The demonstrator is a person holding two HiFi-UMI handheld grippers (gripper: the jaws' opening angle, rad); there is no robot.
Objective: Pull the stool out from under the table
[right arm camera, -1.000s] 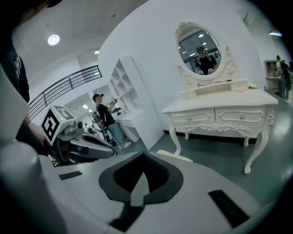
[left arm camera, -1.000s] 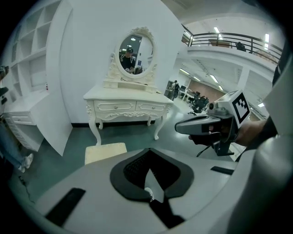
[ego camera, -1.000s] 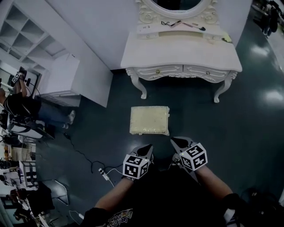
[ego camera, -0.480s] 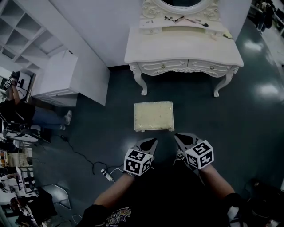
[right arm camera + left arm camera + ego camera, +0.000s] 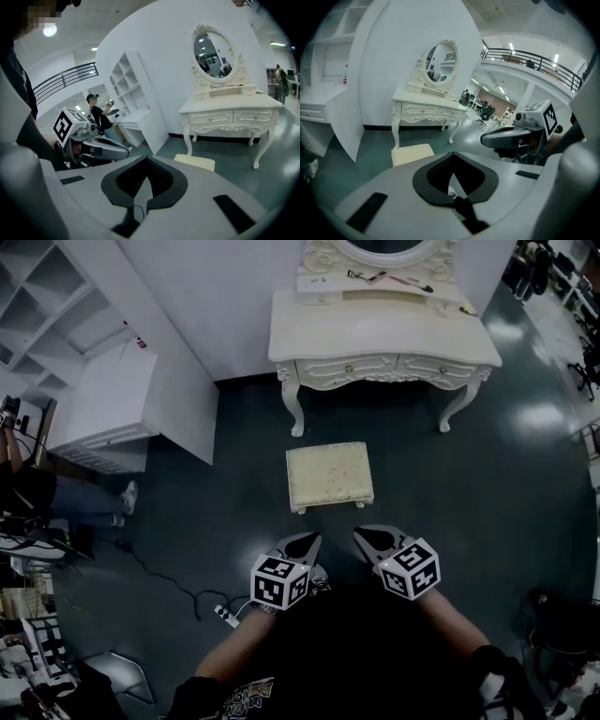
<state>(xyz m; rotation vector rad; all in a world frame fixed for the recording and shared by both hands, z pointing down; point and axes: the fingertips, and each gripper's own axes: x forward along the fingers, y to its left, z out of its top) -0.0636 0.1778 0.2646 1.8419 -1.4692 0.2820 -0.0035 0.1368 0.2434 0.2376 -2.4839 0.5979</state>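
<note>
Where dark floor shines, cream stool, white table

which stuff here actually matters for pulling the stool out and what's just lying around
Part of the job:
- stool, already standing clear of the dressing table
- left gripper and right gripper, both shut and empty

Just lying about:
- white shelf unit
- power strip on the floor
- oval mirror
</note>
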